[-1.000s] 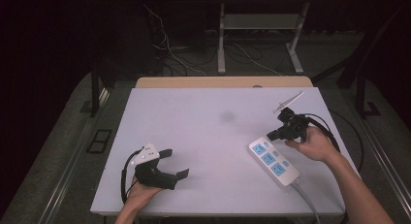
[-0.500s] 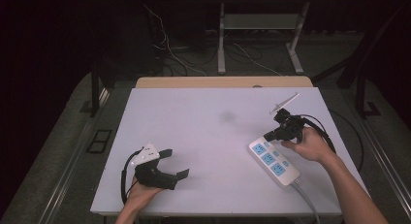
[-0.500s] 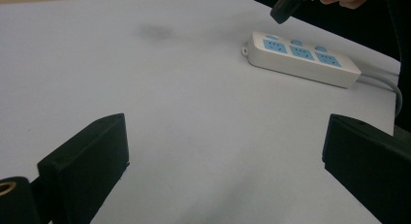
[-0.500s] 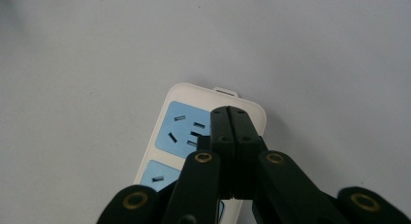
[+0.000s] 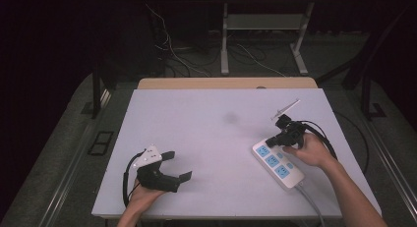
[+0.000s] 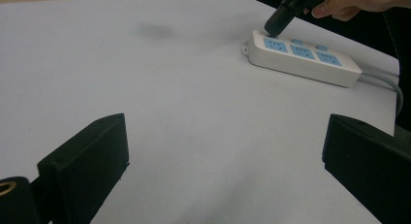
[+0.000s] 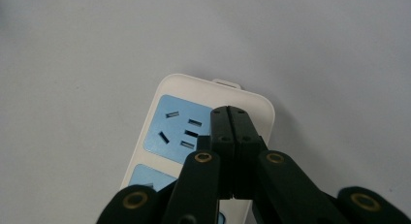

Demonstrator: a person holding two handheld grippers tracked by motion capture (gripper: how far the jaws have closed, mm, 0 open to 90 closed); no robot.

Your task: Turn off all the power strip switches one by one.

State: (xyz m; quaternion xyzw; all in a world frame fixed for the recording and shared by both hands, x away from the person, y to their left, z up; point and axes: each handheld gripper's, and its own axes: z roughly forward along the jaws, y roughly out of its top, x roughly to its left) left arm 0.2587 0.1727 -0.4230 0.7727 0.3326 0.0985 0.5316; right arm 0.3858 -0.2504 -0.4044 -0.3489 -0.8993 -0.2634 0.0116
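Note:
A white power strip (image 5: 278, 164) with three blue socket faces lies at the right of the white table, its grey cable running off the near edge. My right gripper (image 5: 271, 141) is shut with nothing between its jaws, tips down over the strip's far end socket (image 7: 180, 132); in the right gripper view the closed tips (image 7: 231, 118) sit just above that socket's right side. The left gripper view also has the strip (image 6: 303, 57) and the right gripper (image 6: 272, 27) above it. My left gripper (image 5: 178, 166) rests open near the front left, jaws wide and empty.
The table's surface (image 5: 216, 133) is bare white with a faint dark smudge (image 5: 229, 118) near the middle. A wooden board edge (image 5: 226, 83) lines the far side. Beyond it are table legs and loose cables on a dark floor.
The right gripper has edged slightly toward the strip's far end socket. The left gripper has stayed put.

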